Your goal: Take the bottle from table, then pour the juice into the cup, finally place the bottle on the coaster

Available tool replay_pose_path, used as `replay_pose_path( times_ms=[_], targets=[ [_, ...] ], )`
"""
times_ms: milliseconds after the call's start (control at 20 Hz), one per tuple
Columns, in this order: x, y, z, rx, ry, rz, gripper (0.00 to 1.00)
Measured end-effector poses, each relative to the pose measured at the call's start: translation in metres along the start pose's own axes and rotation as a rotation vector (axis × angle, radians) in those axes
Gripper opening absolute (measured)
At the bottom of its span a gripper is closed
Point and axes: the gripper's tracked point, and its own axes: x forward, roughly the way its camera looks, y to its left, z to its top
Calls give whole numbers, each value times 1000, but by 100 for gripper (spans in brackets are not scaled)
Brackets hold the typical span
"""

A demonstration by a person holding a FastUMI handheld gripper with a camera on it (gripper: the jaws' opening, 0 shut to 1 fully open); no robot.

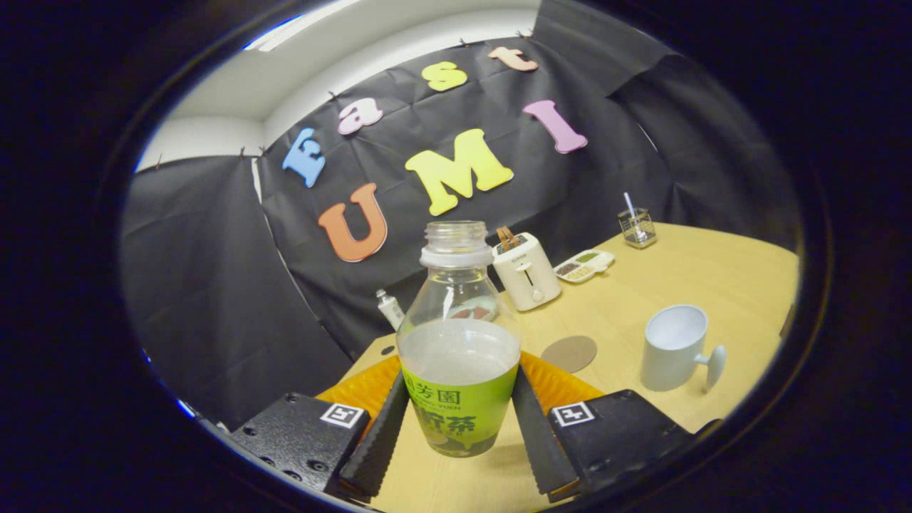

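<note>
The jaws grip the uncapped clear plastic bottle with green label upright above the wooden bench; its smooth sides may slip when tilted toward the white cup beyond, spilling juice short.

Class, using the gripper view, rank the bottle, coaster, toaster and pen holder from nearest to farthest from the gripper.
1. Bottle: between the fingers of the gripper, both pressing its label.
2. Coaster: just ahead, beside the white cup.
3. Toaster: beyond the coaster, near the wall.
4. Pen holder: farthest, at the table's far edge.
</note>
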Motion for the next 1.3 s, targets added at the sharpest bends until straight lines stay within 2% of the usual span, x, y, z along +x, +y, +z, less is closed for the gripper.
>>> replay_pose_path(
  times_ms=[200,450,800,1300],
  targets=[
    [-2,8,12,149,-12,67,81],
    [-2,7,12,193,32,73,81],
    [-6,20,21,430,14,203,80],
    [3,8,32,637,36,246,80]
  ],
)
